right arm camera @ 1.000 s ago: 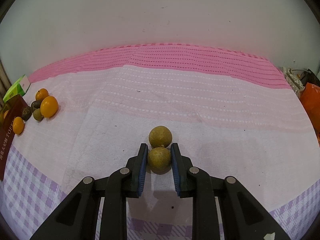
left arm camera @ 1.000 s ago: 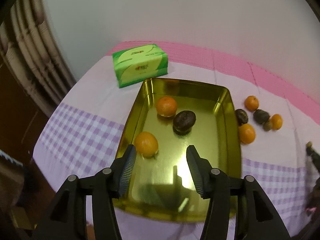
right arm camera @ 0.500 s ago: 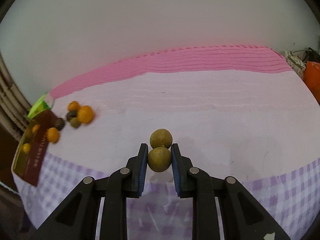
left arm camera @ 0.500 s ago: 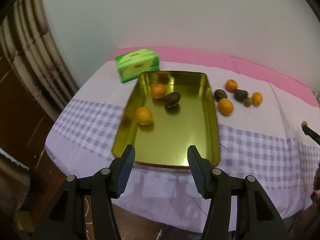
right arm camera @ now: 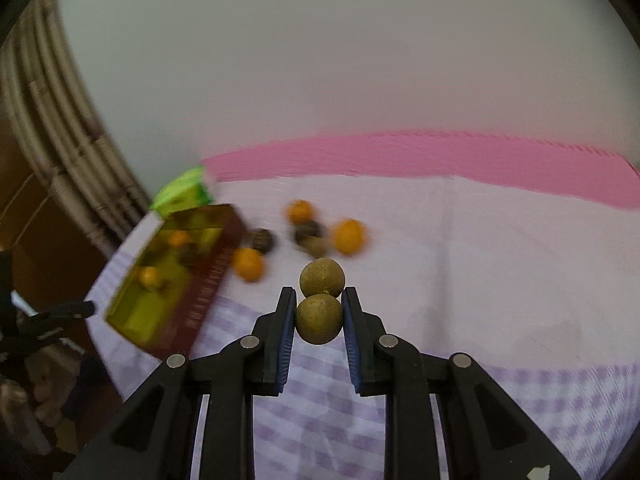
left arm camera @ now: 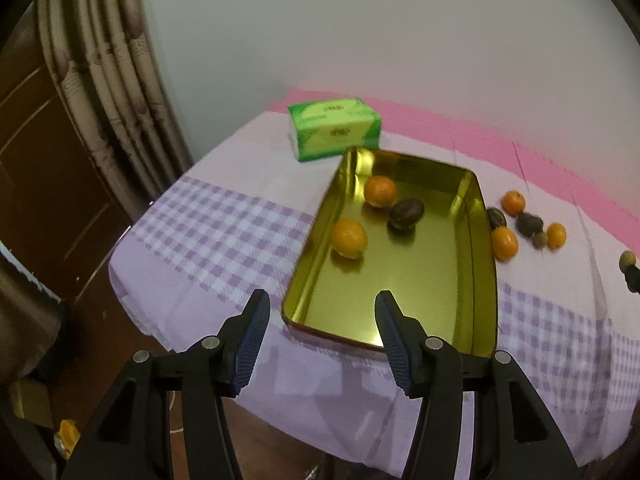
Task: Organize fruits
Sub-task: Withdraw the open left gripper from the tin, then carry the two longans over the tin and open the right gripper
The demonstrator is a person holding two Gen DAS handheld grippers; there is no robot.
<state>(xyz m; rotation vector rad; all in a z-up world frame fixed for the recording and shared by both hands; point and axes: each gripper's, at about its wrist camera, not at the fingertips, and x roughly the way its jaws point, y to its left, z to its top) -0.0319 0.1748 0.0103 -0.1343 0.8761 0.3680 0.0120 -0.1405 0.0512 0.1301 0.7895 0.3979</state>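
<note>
The right hand-held gripper (right arm camera: 319, 315) pinches one of two joined brown longans (right arm camera: 320, 318) above the desk's near edge, the gold tray (right arm camera: 132, 312) lying off to its left, while the left hand-held gripper (left arm camera: 320, 340) hangs spread and empty by the tray's near end.

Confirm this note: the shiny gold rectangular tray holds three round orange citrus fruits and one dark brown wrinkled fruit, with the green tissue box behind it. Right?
Not quite. The left wrist view shows only two round orange citrus fruits in the shiny gold rectangular tray, not three. The other orange ones lie on the cloth beside it. The dark brown wrinkled fruit in the tray and the green tissue box behind it are as stated.
</note>
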